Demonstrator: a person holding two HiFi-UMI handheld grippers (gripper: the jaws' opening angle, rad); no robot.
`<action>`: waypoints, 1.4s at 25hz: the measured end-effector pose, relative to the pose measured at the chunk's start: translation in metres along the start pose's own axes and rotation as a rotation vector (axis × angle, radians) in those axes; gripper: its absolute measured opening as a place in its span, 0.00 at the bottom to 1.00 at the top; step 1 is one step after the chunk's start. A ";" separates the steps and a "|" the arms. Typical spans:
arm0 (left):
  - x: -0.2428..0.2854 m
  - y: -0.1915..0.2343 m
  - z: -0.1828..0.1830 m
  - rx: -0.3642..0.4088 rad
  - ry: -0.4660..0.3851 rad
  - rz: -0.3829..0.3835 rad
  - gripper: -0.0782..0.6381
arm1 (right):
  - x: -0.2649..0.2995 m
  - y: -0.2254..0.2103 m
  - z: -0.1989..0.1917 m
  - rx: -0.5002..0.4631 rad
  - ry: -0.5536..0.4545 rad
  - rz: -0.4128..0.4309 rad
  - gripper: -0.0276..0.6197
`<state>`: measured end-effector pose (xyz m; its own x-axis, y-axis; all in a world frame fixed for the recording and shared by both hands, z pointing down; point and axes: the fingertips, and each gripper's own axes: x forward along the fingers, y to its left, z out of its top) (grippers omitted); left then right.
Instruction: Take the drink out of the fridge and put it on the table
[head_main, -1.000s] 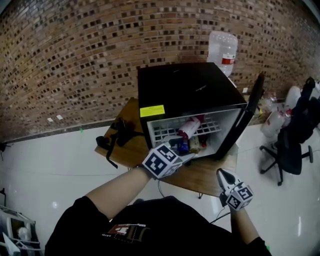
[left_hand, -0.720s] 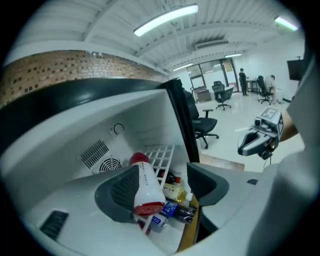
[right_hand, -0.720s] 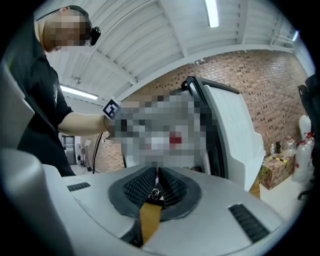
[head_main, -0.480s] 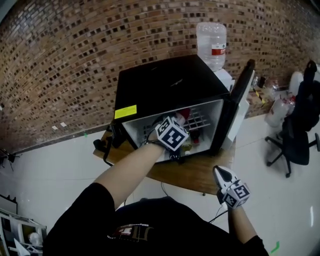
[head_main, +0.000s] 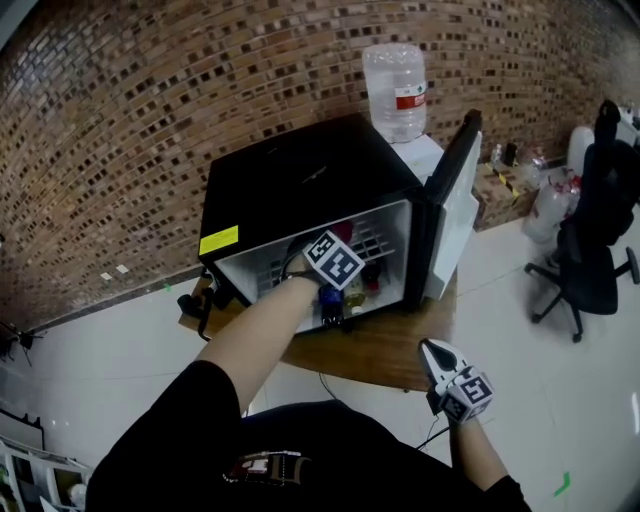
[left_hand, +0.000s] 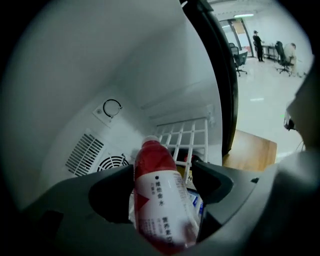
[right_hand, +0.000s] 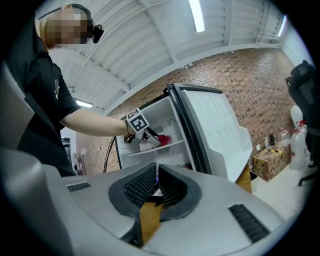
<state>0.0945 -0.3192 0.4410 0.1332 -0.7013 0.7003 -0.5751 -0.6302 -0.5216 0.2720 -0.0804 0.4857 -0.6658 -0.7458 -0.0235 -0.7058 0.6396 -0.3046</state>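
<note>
Though blurred, Chinese print on drink (left_hand: 161, 200)

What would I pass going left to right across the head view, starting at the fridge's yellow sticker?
Yellow sticker → left hand-held gripper, its jaws just opening wider with the red bottle between them → water jug → open fridge door → office chair.

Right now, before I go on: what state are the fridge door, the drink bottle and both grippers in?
Fridge door: swung wide open.
Red drink bottle: capped, inside the fridge, not yet gripped.
Left gripper: open; its jaws have just been opening, with the bottle between them.
Right gripper: shut, holding nothing.
</note>
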 end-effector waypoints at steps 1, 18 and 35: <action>0.005 0.001 -0.002 0.010 0.018 0.004 0.62 | -0.004 -0.001 -0.001 0.005 0.000 -0.006 0.09; -0.014 -0.010 0.001 0.030 -0.064 -0.159 0.57 | -0.029 -0.007 -0.001 0.027 0.028 -0.077 0.09; -0.096 -0.084 -0.037 -0.116 -0.664 -0.466 0.57 | 0.019 0.021 -0.033 -0.021 0.115 -0.135 0.09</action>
<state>0.1000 -0.1864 0.4352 0.8085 -0.4499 0.3793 -0.4174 -0.8928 -0.1693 0.2364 -0.0751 0.5102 -0.5870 -0.7998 0.1257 -0.7947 0.5396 -0.2780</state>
